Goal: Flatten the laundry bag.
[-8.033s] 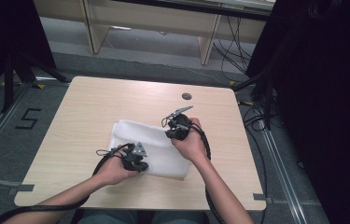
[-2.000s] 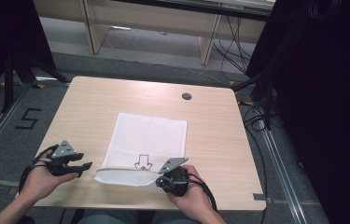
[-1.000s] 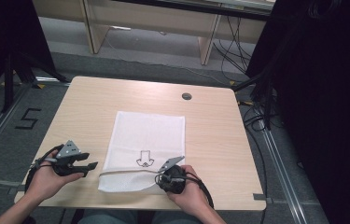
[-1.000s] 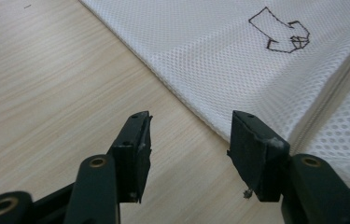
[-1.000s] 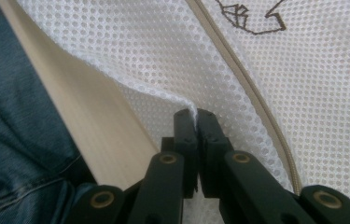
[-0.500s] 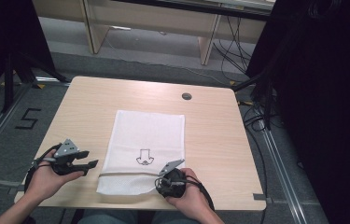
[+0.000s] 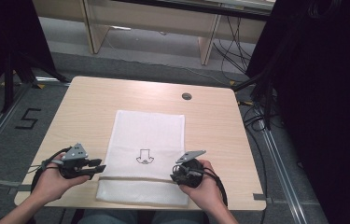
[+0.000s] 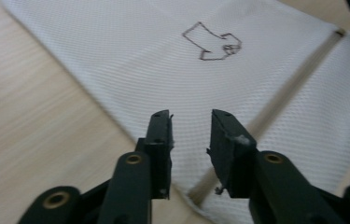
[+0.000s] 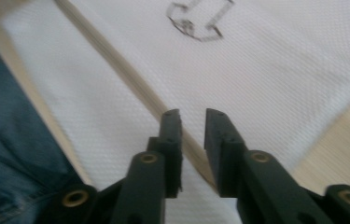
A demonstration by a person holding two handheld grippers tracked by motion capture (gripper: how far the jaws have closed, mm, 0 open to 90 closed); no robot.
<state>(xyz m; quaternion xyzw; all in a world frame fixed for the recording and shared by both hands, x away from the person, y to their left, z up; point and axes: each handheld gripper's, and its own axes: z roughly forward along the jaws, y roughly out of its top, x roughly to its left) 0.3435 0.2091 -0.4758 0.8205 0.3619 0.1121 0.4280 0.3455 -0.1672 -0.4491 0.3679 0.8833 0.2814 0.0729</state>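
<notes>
A white mesh cloth [image 7: 147,135] lies flat on the wooden table [image 7: 88,102], with a small drawn arrow [image 7: 144,157] and a beige band [image 7: 135,178] across its near end. My left gripper [image 7: 99,169] rests at the cloth's left edge beside the band. Its jaws [image 8: 190,116] have just been closing; a gap remains, with nothing between them. My right gripper [image 7: 173,175] sits at the band's right end. Its jaws [image 9: 192,114] have also just been closing and stand slightly apart above the cloth [image 9: 280,70], gripping nothing.
A round dark grommet [image 7: 186,96] sits in the tabletop beyond the cloth. The cloth's near end reaches the table's front edge, where blue jeans [image 9: 4,140] show below. Cables and dark equipment stand right of the table.
The right gripper let go of the cloth's near edge, which now lies flat, and shifted slightly right and up. The left gripper stayed at the cloth's left edge.
</notes>
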